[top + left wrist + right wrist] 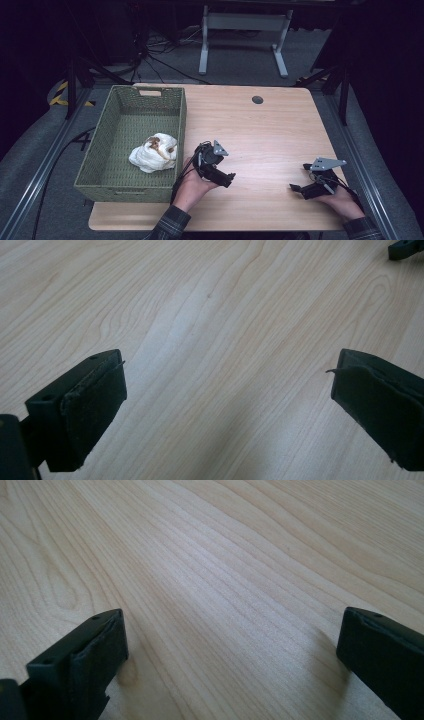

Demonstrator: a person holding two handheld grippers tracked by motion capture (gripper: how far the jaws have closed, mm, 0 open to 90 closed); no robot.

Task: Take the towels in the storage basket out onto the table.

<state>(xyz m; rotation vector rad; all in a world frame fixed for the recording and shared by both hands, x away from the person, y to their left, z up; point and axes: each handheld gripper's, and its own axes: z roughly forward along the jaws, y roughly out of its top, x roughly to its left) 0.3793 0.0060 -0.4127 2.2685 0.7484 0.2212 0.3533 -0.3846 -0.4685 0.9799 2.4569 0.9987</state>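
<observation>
Dark floor, trailing cables and the white legs of another desk frame a pale wooden worktop [260,130] with a flowing grain and a small round grommet [257,100] near its far edge. At its left end sits a green woven basket [97,165], rectangular, with slot handles cut into its short walls. Inside it, toward the near right corner, lies a crumpled white cloth [150,155] with a brownish patch on top; it looks soft and loosely bunched, not folded.

Both sets of tongs rest low over bare wood. The left tongs [227,178] lie just beside the basket's right wall, jaws spread wide and pointing toward the right tongs [296,188], which sit near the right edge, also spread wide with nothing between them. In the left gripper view the left tongs [225,390] show worn, slightly peeling black pads; in the right gripper view the right tongs [230,645] look cleaner, hard-edged and blocky.

Judging from the layout, the cloth is already in the basket and both hands are in a resting stance, so the work appears either complete or between steps. Any next move on the cloth would call for the left tongs to lift over the basket wall and pinch a fold from above, since the fabric will sag and drape.
</observation>
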